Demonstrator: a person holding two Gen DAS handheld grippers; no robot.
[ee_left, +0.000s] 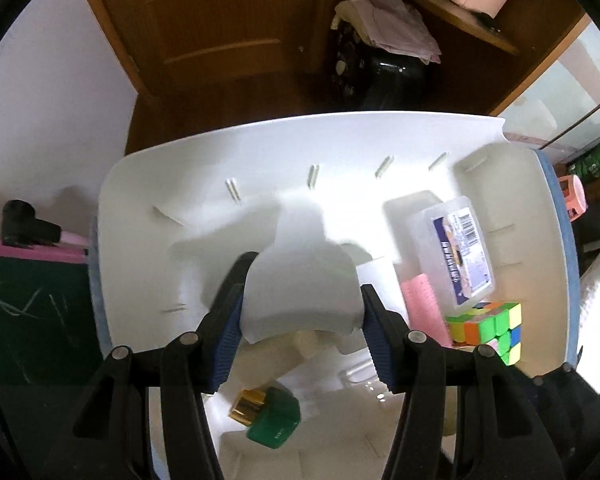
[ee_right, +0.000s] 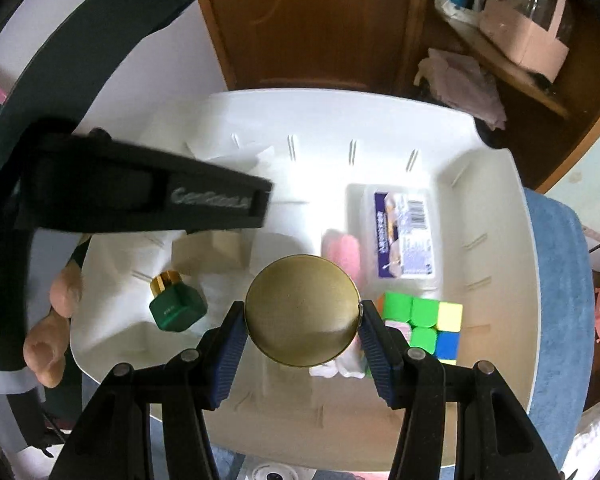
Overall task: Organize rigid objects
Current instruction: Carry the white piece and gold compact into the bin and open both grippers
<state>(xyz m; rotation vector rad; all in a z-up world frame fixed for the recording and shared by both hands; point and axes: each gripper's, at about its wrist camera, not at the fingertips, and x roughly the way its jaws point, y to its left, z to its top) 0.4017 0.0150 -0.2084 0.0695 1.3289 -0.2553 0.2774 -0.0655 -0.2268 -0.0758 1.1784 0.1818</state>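
Both claws pointed steeply down over white bin [ee_right: 496, 216].

Left claw [ee_left: 300, 316] clamped on white curved plastic piece [ee_left: 300, 292], blue pads [ee_left: 228, 340] pressed against both its sides, piece held above bin floor near bin's middle. Same claw seen in right wrist view as dark bar [ee_right: 140, 196] crossing over bin's left part; bare fingers [ee_right: 56, 320] of the hand beside it, just outside bin's left wall.

Right claw [ee_right: 302, 332] clamped on round brass-coloured lid or tin [ee_right: 302, 310], flat face toward camera, pads [ee_right: 228, 356] touching its left and right edges, held above bin floor near bin's centre.

Inside bin: green bottle with gold cap [ee_right: 176, 304] lying on its side, left of the brass disc. Colour cube [ee_right: 428, 324] by bin's right wall, just right of the right claw. Clear plastic box with blue label [ee_right: 400, 236] toward bin's far right, behind the cube. Pink ribbed thing [ee_right: 342, 250] touching the box's left side. Beige block [ee_right: 212, 256] near bin's centre-left, behind the green bottle, partly under the dark bar.

Blue cloth [ee_right: 560, 300] under bin, showing past its right wall. Counter surface itself hidden, cannot tell.
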